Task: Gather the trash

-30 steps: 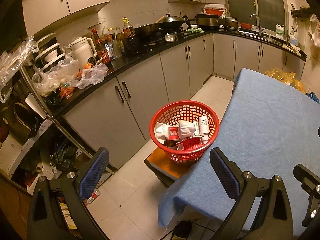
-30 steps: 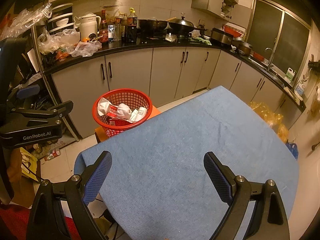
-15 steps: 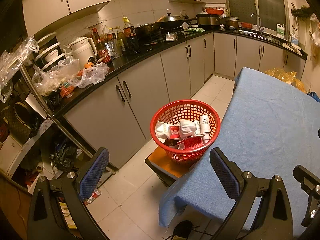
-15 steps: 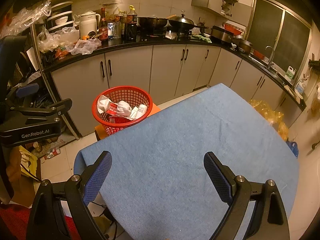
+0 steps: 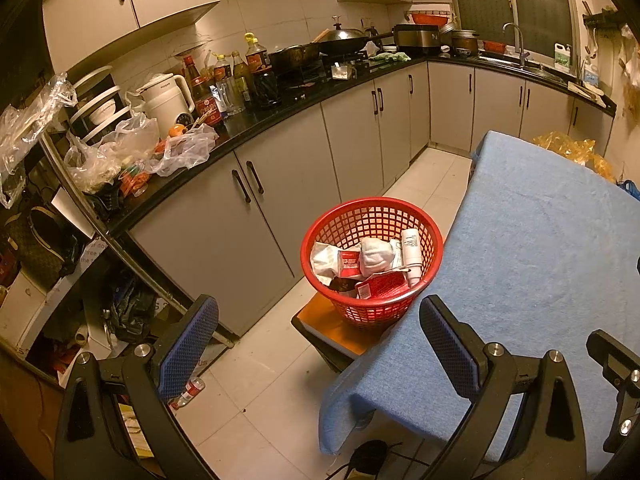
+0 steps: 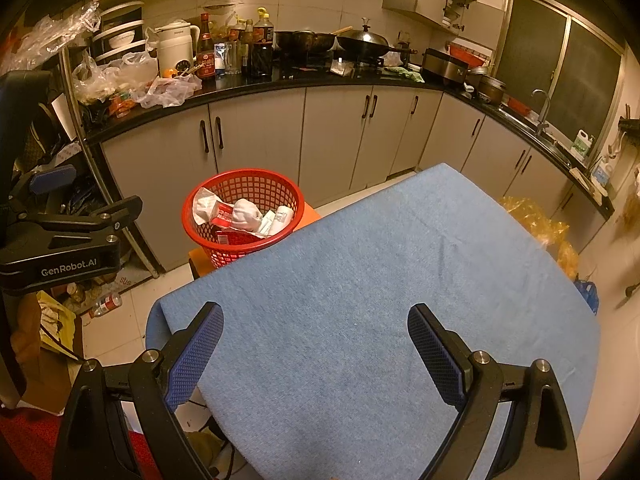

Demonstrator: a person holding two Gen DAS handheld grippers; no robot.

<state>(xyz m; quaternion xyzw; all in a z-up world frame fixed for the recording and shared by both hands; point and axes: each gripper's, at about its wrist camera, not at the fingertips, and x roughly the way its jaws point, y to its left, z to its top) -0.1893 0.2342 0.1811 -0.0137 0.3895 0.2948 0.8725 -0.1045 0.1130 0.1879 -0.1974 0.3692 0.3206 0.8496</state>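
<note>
Red mesh basket [image 5: 372, 256] full of trash beside the blue-clothed counter [image 5: 540, 264].
Left tool [image 5: 320, 344] and right tool [image 6: 316, 344] both gape empty (nothing between the pads).

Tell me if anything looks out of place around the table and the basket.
One thing: a small bottle lies on its side on the floor tiles by the shelf, not in the red basket, which already holds wrappers. The blue tablecloth is bare. Both grippers are open and hold nothing.
</note>
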